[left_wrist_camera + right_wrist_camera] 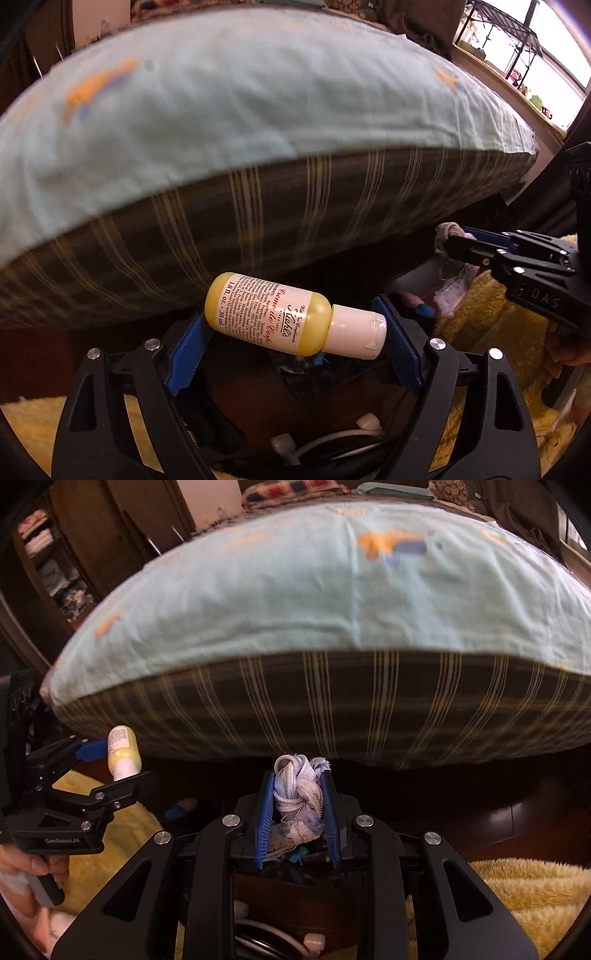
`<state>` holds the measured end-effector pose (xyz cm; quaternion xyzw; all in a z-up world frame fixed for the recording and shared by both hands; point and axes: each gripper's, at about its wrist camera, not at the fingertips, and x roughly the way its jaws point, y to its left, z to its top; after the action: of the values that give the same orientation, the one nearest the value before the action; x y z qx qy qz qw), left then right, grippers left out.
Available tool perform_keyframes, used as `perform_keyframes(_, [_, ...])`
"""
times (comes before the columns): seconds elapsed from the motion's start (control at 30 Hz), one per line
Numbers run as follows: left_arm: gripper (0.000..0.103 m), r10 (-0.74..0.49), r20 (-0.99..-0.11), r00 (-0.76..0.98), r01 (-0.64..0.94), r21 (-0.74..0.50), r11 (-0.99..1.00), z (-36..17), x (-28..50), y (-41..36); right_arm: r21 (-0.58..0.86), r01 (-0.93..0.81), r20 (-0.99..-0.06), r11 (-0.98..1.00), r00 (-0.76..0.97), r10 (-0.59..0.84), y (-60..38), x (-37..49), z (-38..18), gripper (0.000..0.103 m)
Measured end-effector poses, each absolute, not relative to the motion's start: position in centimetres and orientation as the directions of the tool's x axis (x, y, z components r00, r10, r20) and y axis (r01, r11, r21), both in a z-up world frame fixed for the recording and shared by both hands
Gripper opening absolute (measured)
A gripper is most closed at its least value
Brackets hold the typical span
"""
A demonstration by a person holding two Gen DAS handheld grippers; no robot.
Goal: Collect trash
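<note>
My left gripper (295, 325) is shut on a small yellow lotion bottle (280, 317) with a white cap, held sideways between the blue pads in front of the bed. It also shows in the right wrist view (123, 753) at the left, in the left gripper (110, 764). My right gripper (298, 805) is shut on a knotted wad of pale blue and grey fabric (299, 797). In the left wrist view the right gripper (448, 245) is at the right with the wad (448, 230) at its tips.
A bed with a light blue sheet (240, 103) and a dark striped mattress side (258, 221) fills the view ahead. A yellow fluffy rug (528, 890) covers a dark wood floor (517, 819). White cables (325, 439) lie below. Shelves (55, 572) stand at the left.
</note>
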<state>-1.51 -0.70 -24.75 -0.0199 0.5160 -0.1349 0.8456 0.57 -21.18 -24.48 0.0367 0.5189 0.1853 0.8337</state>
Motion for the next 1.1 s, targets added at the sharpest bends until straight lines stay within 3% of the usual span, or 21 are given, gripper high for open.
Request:
perform_keyframes(0.3, [0.081, -0.262, -0.904, 0.337, 0.201, -0.203, 0.959, -30.4, -1.1, -2.2, 0.279, -0.221, -0.881, 0.935, 0.329, 0.340, -20.5, 1.2, -28.7, 0.026])
perform_keyframes(0.8, [0.081, -0.317, -0.907, 0.276, 0.264, -0.245, 0.933, -33.3, -1.3, -4.0, 0.318, -0.164, -0.894, 0.934, 0.274, 0.353, -20.5, 1.6, -33.1, 0.029])
perform_keyframes(0.87, [0.086, -0.307, -0.912, 0.274, 0.267, -0.234, 0.935, -33.3, -1.0, -4.6, 0.321, -0.157, -0.893, 0.934, 0.279, 0.354, -20.8, 1.8, -33.1, 0.038])
perform_keyframes(0.9, [0.090, -0.302, -0.911, 0.280, 0.267, -0.228, 0.936, -33.3, -1.1, -4.7, 0.321, -0.155, -0.892, 0.934, 0.282, 0.353, -20.9, 1.9, -33.1, 0.054])
perform_keyframes(0.93, [0.092, -0.299, -0.910, 0.287, 0.266, -0.224, 0.938, -33.2, -1.3, -4.7, 0.322, -0.155, -0.890, 0.934, 0.288, 0.355, -21.0, 1.9, -33.0, 0.063])
perform_keyframes(1.07, [0.095, -0.292, -0.910, 0.293, 0.246, -0.223, 0.943, -33.1, -1.2, -4.3, 0.313, -0.143, -0.889, 0.939, 0.304, 0.343, -21.3, 2.9, -32.3, 0.068])
perform_keyframes(1.1, [0.095, -0.289, -0.911, 0.294, 0.242, -0.222, 0.945, -33.1, -1.2, -4.1, 0.310, -0.137, -0.889, 0.941, 0.309, 0.338, -21.5, 3.0, -32.1, 0.074])
